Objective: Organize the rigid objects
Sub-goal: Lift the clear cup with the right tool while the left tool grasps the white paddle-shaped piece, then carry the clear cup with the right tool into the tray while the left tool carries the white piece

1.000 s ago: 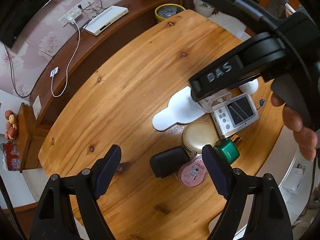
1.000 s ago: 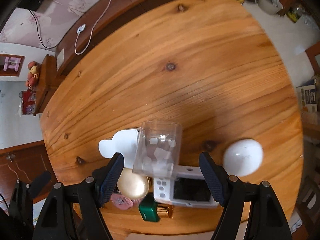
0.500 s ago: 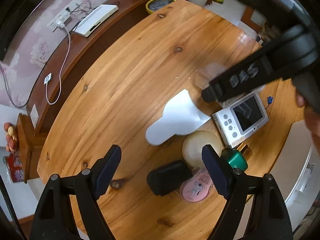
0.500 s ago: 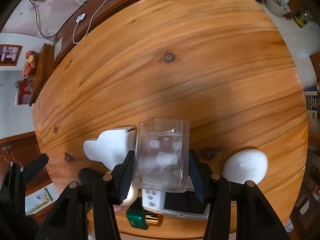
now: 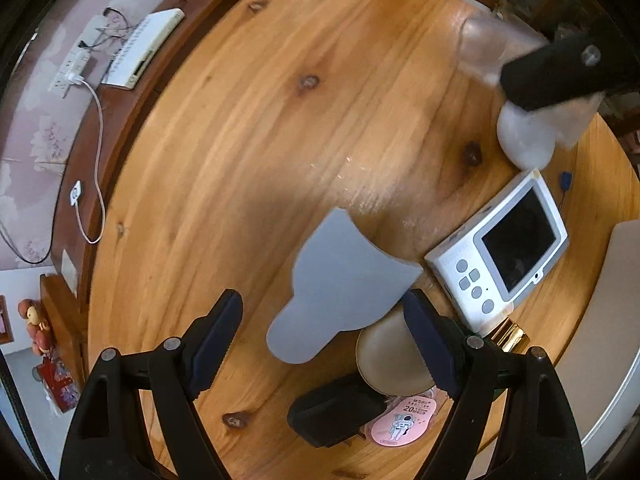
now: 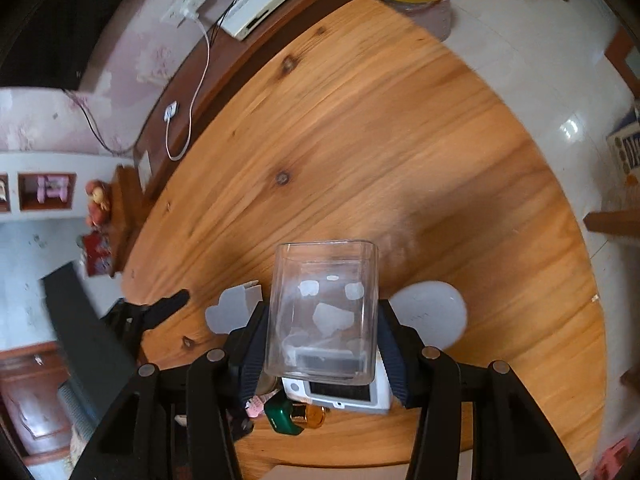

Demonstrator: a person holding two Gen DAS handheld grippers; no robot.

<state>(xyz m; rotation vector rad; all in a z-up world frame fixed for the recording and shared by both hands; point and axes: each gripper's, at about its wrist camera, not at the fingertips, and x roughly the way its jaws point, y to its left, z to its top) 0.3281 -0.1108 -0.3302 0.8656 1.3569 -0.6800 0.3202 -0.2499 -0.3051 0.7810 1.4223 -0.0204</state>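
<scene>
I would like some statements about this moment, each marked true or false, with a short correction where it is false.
1. The right tongs are shut on the clear plastic box. True.
2. The left tongs hold the white flat piece. False: they are open, holding nothing, above the table.
3. The clear plastic box is lying on the wooden table. False: it is lifted, seen above the other things.
4. The white device with a dark screen lies on the table. True.
5. The green-capped bottle stands at the far edge of the table. False: it lies near the device, at the near edge.
</scene>
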